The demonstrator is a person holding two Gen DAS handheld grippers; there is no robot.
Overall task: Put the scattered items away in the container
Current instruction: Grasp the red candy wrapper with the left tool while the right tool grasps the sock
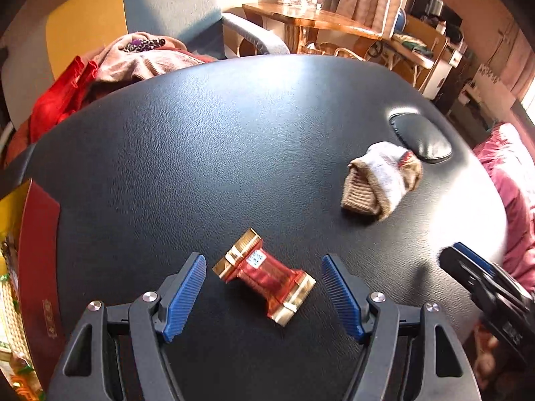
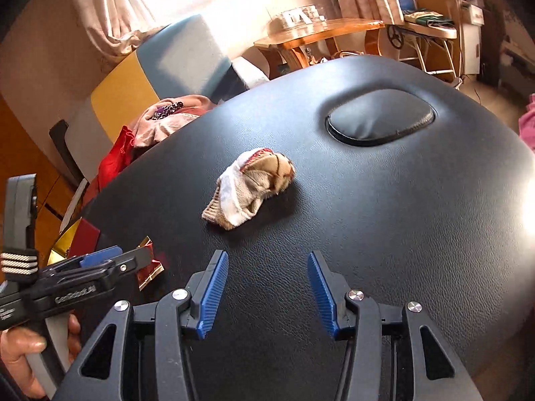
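Note:
A red and gold foil wrapper [image 1: 264,275] lies on the black padded table [image 1: 214,140], just ahead of and between the blue pads of my left gripper [image 1: 264,260], which is open and empty. A rolled beige and white sock [image 1: 383,180] lies further right; in the right wrist view the sock [image 2: 249,188] lies ahead of my right gripper [image 2: 267,257], which is open and empty. The left gripper [image 2: 133,255] shows at the left of the right wrist view, over the wrapper [image 2: 150,269]. The right gripper [image 1: 468,260] shows at the right edge of the left wrist view.
A red and gold box [image 1: 36,260] sits at the table's left edge. A padded oval plug [image 2: 381,117] is set into the far end of the table. Red and pink clothes [image 1: 110,67] lie on a chair behind. A wooden table [image 1: 311,20] stands further back.

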